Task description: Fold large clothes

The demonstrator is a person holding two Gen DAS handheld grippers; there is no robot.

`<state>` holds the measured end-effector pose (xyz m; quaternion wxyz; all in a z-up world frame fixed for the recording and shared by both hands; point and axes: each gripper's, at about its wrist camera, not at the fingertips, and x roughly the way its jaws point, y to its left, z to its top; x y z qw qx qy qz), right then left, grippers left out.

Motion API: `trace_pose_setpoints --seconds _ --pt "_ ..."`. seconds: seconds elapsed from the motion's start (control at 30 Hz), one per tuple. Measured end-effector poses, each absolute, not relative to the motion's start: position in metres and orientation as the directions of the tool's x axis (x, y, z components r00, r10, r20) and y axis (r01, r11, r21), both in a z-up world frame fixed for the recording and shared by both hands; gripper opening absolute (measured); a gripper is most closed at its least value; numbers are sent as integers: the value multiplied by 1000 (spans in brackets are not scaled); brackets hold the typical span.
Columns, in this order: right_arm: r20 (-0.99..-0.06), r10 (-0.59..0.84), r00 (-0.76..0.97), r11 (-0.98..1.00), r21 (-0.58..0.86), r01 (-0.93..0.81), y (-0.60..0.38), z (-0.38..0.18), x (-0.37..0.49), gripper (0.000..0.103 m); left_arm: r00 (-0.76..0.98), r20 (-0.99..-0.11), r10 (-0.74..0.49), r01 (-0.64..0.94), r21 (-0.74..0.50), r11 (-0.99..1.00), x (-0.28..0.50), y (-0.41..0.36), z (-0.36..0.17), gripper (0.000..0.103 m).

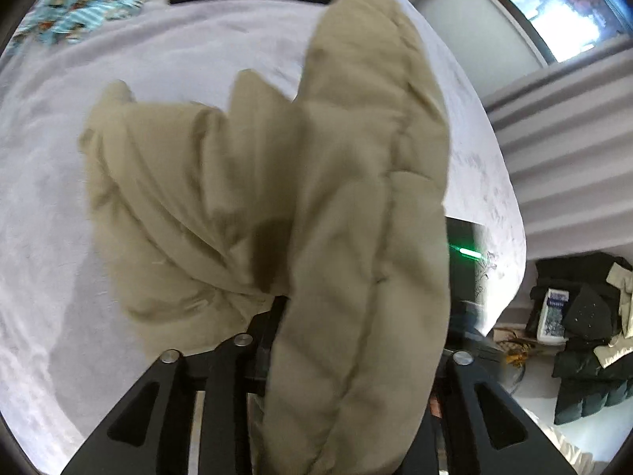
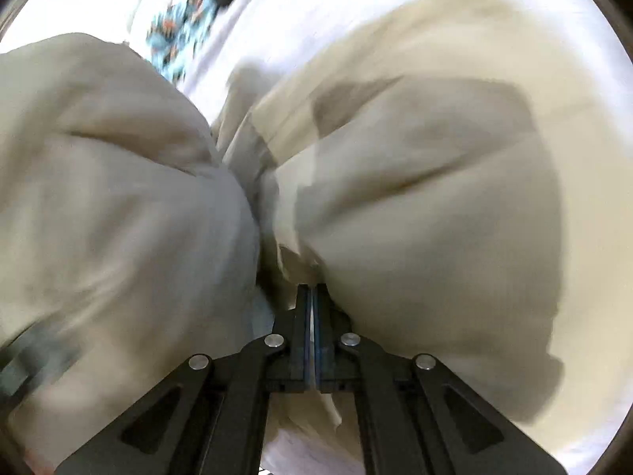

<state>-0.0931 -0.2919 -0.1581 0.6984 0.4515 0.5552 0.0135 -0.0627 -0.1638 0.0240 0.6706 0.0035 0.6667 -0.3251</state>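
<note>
Right gripper (image 2: 312, 289) clamped tight on puffy beige quilted jacket (image 1: 356, 206); left gripper (image 1: 316, 316) pinches its edge. I'm mid-lift over pale grey bedspread (image 1: 59, 198); next, lay flat.

Beige quilted jacket (image 1: 356, 206) is hanging bunched above a pale bed sheet, w/ stitched padded panels showing. One thick padded edge is rising upright in the left wrist view, the rest drooping in deep folds to its left. In the right wrist view the jacket (image 2: 415, 206) is bulging into two puffy lobes w/ a creased gather between them; blurred.
</note>
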Motion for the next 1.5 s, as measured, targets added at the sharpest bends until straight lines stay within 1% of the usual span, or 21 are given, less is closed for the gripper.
trace_pose_setpoints --seconds 0.07,0.1,0.13,0.17,0.23,0.27,0.3,0.33,0.43,0.5,0.57,0.63,0.67,0.87,1.0,1.07,1.1,1.2,1.3,1.37,1.5 --pt "-764 495 414 564 645 516 -318 -153 -122 2 -130 -893 -430 452 -440 776 -57 -202 9 35" --pt "-767 483 423 555 642 530 -328 -153 -135 2 -142 -890 -433 467 -445 764 -58 -212 0 42" --pt "-766 477 431 544 643 540 -335 -154 -146 2 -151 -879 -453 479 -466 744 -60 -222 -8 54" --pt "-764 474 438 533 645 548 -341 -155 -154 2 -148 -872 -467 482 -476 735 -55 -233 -15 59" --pt "-752 477 455 500 658 563 -352 -159 -171 2 -172 -857 -485 501 -500 706 -58 -246 -26 59" --pt "-745 482 461 486 665 567 -354 -162 -176 2 -188 -849 -494 508 -514 691 -55 -247 -30 64" --pt "-739 488 464 476 671 569 -357 -163 -181 2 -212 -835 -508 511 -537 671 -56 -245 -33 70" --pt "-736 492 466 470 675 569 -358 -164 -185 2 -254 -802 -540 498 -587 638 -55 -248 -37 82" --pt "-735 496 462 469 675 570 -354 -164 -194 3 -320 -751 -578 446 -658 607 -41 -257 -53 83" --pt "-753 476 454 498 656 567 -353 -155 -200 4 -311 -753 -580 418 -656 628 -37 -262 -57 83" --pt "-769 451 453 529 639 559 -356 -141 -214 19 -302 -752 -586 388 -659 645 -31 -264 -60 83" --pt "-773 426 471 545 634 549 -358 -123 -231 77 -296 -750 -592 387 -660 644 -38 -268 -57 83" --pt "-766 412 493 550 641 536 -358 -112 -235 80 -294 -752 -590 396 -657 641 -42 -269 -56 83" --pt "-695 445 564 559 708 431 -329 -65 -233 80 -281 -786 -550 464 -613 639 -48 -299 -59 83" --pt "-742 422 520 608 658 446 -297 -75 -193 79 -203 -814 -544 556 -553 620 -46 -296 -25 83" --pt "-772 367 519 605 622 497 -297 -80 -190 50 -84 -834 -545 631 -468 619 -44 -281 3 83" --pt "-786 346 511 608 603 516 -300 -81 -211 18 -15 -840 -542 654 -418 630 -41 -270 15 83" --pt "-820 299 488 623 555 551 -301 -84 -214 15 210 -852 -479 662 -237 711 -25 -230 32 83" --pt "-842 268 467 653 516 555 -301 -84 -219 14 318 -886 -337 606 -84 791 -2 -200 9 83" --pt "-855 251 454 671 492 555 -300 -84 -225 14 317 -907 -278 571 -52 820 9 -195 -15 83" --pt "-874 235 425 668 463 583 -303 -94 -229 14 313 -914 -257 560 -41 828 15 -209 -45 83"
